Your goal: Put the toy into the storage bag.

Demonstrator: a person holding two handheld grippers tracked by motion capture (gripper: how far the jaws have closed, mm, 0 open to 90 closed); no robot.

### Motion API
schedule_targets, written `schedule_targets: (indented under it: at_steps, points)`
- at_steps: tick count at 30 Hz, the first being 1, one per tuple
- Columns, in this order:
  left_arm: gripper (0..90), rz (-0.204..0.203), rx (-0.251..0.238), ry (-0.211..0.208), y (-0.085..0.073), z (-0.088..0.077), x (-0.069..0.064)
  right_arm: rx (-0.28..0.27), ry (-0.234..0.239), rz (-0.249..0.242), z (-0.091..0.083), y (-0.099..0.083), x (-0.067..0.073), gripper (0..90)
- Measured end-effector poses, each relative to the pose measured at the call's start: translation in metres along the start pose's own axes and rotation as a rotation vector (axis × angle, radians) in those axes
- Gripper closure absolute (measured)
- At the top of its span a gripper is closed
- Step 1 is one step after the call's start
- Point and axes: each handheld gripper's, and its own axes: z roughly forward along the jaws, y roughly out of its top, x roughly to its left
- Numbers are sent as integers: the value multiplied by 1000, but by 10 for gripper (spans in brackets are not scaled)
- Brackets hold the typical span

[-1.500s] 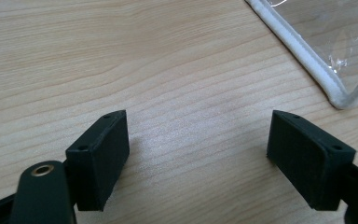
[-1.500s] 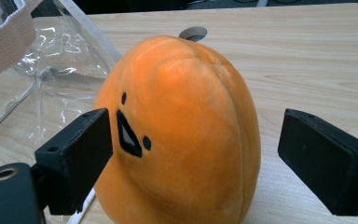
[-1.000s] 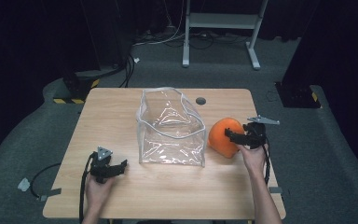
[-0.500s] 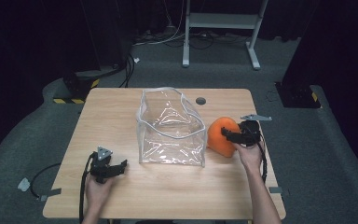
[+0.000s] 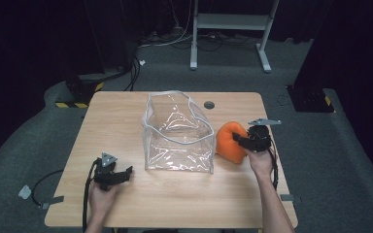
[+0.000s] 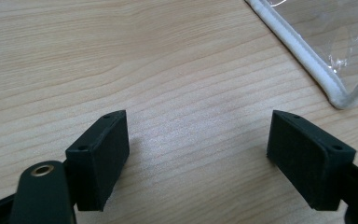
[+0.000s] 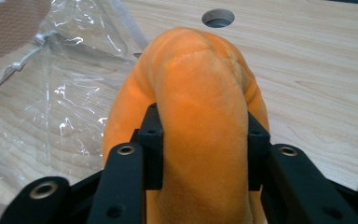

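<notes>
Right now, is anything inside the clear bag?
The clear bag looks empty: only wooden table shows through its walls. The orange plush sits outside it, squeezed in the right gripper. Glare hides some folds.

Orange plush toy (image 5: pixel 228 141) pinched in jaws, beside clear bag (image 5: pixel 177 133).

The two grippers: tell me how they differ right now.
The left gripper has its fingers spread wide with bare table between them, while the right gripper has its fingers pressed into the orange plush toy. The left gripper sits near the table's front edge, short of the clear plastic bag; the right gripper is beside the bag's far side. Both are black and hand-held.
</notes>
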Motion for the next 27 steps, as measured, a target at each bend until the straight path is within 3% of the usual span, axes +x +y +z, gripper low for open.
schedule_targets:
  at_steps: [5, 16, 23, 27]
  points:
    - [208, -1, 0, -1, 0, 0, 0, -14, 8, 24, -7, 1, -3, 652]
    - [208, -3, -2, -1, 0, 0, 0, -41, 32, -20, -28, 6, 5, 651]
    - [208, -3, -2, -2, 0, 0, 0, -71, 33, -33, -47, 5, 11, 648]
    - [208, -1, -2, -1, 0, 0, 0, -80, 56, -33, -52, 4, 12, 648]
